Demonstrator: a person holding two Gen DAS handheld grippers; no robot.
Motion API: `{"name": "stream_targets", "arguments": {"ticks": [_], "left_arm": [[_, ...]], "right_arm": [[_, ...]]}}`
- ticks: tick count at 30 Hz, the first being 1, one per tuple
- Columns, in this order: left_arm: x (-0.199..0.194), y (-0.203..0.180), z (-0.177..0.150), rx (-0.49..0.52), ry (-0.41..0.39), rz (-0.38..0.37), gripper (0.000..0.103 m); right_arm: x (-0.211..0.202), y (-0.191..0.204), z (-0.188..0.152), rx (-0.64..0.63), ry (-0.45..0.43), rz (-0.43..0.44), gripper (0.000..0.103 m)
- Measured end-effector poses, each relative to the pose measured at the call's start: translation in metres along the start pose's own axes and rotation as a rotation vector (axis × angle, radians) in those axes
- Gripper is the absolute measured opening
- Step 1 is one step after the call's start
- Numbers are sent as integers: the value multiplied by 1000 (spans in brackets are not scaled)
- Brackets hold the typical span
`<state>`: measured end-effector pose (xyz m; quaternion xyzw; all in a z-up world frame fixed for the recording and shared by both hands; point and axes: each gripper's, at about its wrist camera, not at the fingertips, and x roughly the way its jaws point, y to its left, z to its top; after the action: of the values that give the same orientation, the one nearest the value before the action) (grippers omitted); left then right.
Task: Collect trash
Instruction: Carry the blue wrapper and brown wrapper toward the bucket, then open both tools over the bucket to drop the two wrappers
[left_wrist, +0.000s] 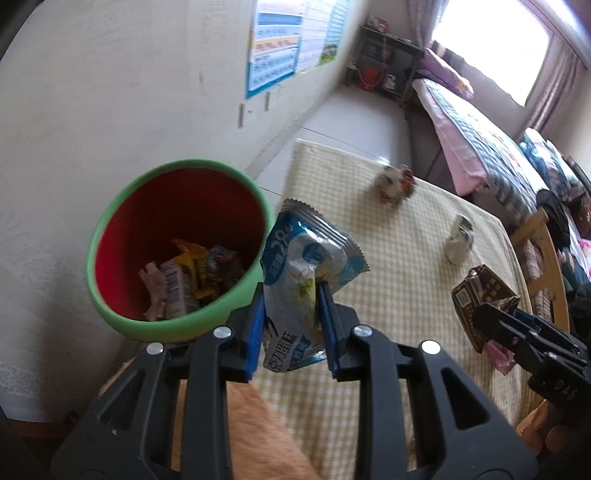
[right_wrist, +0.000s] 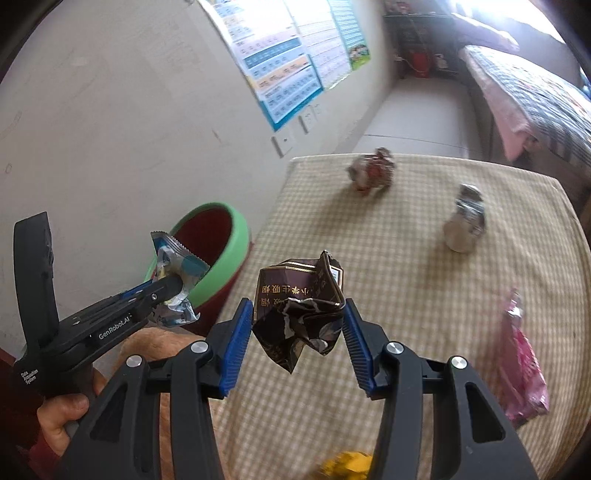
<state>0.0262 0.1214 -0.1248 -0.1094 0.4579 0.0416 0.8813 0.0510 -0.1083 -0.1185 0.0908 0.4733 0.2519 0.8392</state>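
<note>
Bin (left_wrist: 110, 229): on your left beside the table (right_wrist: 406, 332), already holding scraps.
Left gripper (left_wrist: 291, 306): you grip a blue-white wrapper (left_wrist: 314, 251), lifted just beside the bin's rim.
Right gripper (right_wrist: 299, 332): you clench a crumpled dark box (right_wrist: 299, 314) above the table.
Table: three wrappers left.

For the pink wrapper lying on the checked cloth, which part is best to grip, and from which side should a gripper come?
Grip the pink wrapper across its narrow width near the upper, crumpled end, coming from above. It lies long and mostly flat on the checked tablecloth, so that raised end probably gives the fingers something to close on. Nothing lies close beside it.
</note>
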Motion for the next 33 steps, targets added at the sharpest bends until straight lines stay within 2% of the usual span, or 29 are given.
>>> {"name": "stream_targets", "arguments": {"ticks": [7, 17, 22, 33], "left_arm": [[-3, 47, 9, -61, -24, 53, 27], [-1, 105, 23, -114, -41, 127, 27], [1, 116, 28, -124, -45, 133, 27], [13, 130, 31, -142, -32, 131, 27]], "right_arm": [[29, 40, 17, -77, 38, 36, 48], [61, 92, 52, -172, 49, 82, 48], [77, 113, 59, -231, 65, 88, 48], [100, 133, 63, -267, 107, 93, 48]]}}
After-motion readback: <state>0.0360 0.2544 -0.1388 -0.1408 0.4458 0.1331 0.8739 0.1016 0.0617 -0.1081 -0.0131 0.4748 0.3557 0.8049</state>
